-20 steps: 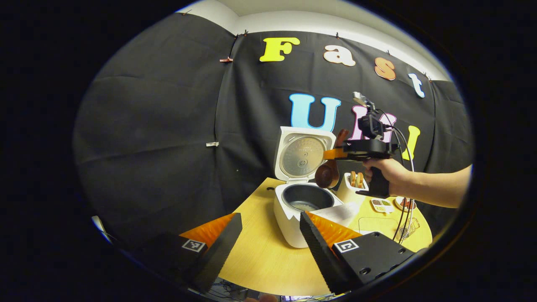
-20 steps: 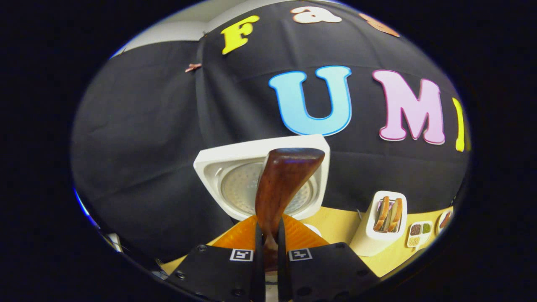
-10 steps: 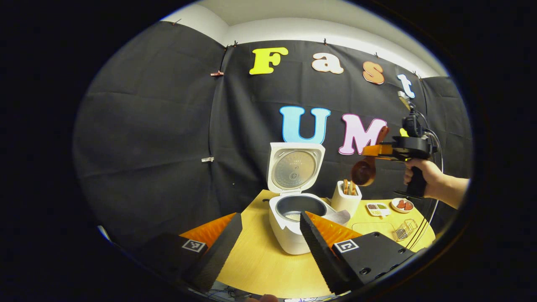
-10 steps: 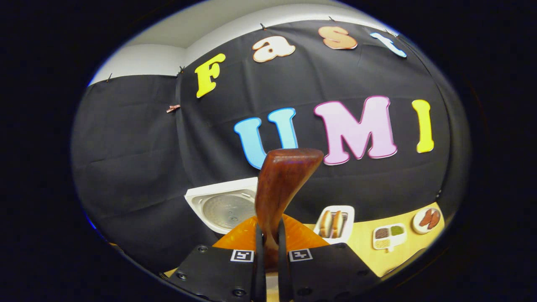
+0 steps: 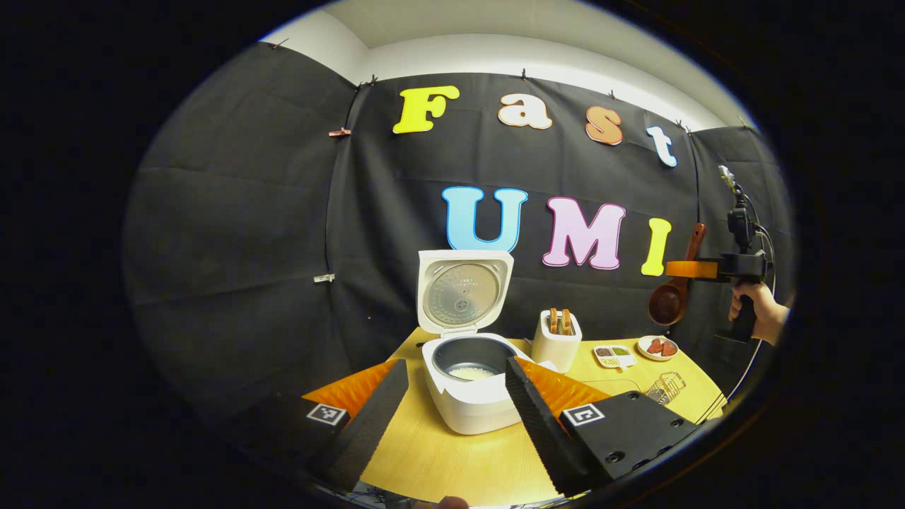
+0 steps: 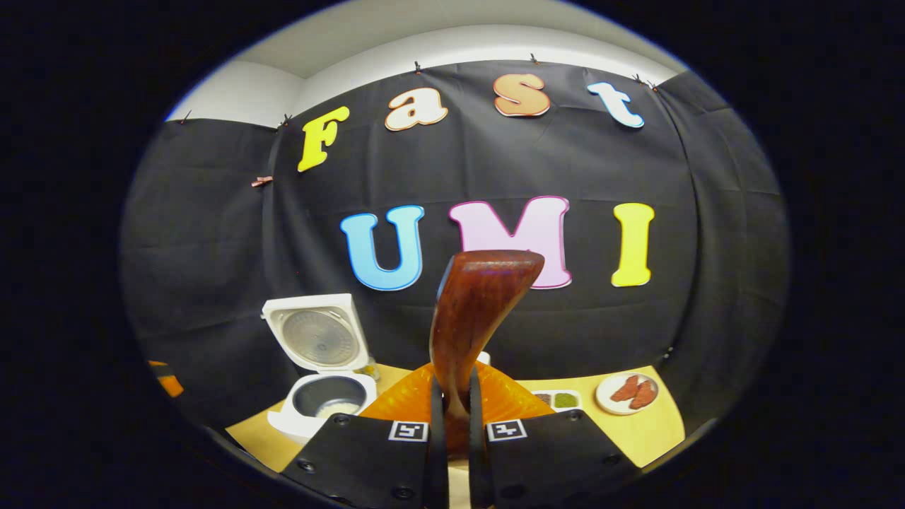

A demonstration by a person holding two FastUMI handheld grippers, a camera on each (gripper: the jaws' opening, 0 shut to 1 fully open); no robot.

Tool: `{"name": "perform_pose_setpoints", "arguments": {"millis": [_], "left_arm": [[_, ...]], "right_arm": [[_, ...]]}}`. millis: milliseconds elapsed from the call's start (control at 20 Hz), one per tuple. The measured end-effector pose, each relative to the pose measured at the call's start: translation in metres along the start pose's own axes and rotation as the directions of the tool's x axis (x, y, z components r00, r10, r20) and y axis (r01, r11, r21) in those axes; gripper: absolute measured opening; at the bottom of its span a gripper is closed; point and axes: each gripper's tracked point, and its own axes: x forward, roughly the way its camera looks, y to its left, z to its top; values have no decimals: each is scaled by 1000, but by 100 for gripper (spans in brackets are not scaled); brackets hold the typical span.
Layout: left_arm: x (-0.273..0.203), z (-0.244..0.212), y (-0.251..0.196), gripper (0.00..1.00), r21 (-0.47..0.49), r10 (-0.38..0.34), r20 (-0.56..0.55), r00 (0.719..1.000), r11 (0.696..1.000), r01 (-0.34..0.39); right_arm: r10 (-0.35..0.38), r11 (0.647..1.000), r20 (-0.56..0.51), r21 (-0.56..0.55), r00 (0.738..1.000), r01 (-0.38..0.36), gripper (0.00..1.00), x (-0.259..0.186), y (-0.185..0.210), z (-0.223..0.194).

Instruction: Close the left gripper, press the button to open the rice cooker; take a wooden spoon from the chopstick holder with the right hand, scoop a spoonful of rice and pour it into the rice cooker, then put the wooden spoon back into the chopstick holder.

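The white rice cooker (image 5: 470, 406) stands open on the wooden table, lid (image 5: 463, 288) upright, with rice in its dark pot (image 5: 470, 369). My left gripper (image 5: 456, 364) hovers open in front of it, holding nothing. To the cooker's right is the white chopstick holder (image 5: 556, 344) with wooden utensils in it. Far right and high above the table, a hand holds my right gripper (image 5: 684, 268), shut on the handle of the wooden spoon (image 5: 668, 302), bowl hanging down. In the right gripper view the spoon handle (image 6: 481, 311) rises between the shut fingers of my right gripper (image 6: 452, 399); the cooker (image 6: 322, 399) sits lower left.
A small divided dish (image 5: 611, 351), a plate with red pieces (image 5: 657, 346) and a wire basket (image 5: 664, 387) lie on the table's right side. The yellow table (image 5: 452, 459) ends in a curved front edge. The plate (image 6: 628, 392) is at the lower right in the right gripper view.
My right gripper carried the spoon from above the cooker to the right, past the chopstick holder, and higher. The left gripper drew back from the cooker and stays open.
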Motion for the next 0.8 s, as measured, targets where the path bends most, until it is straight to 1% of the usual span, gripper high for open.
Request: {"name": "perform_pose_setpoints", "arguments": {"millis": [150, 200, 300, 400, 600, 800], "left_arm": [[1, 0, -14, 95, 12, -13, -6, 1000, 1000, 13], [1, 1, -18, 96, 8, -19, -5, 1000, 1000, 19], [2, 5, -26, 95, -6, -30, -4, 1000, 1000, 30], [4, 7, -31, 96, -3, -31, -10, 999, 1000, 31], [3, 13, -41, 95, 16, -29, -17, 999, 999, 29], [3, 21, -43, 95, 33, 4, -26, 1000, 999, -3]], "right_arm": [[-43, 999, -21, -22, 999, 43, 16, -16, -39, -17], [-64, 998, -30, -21, 998, 63, 16, -22, -41, -26], [-100, 995, -43, -10, 994, 100, 16, -32, -66, -42], [-121, 993, -64, -2, 991, 121, 16, -36, -87, -62], [-166, 982, -138, 67, 976, 176, 16, -37, -122, -115], [-203, 959, -195, 161, 960, 235, 16, -27, -153, -164]]}}
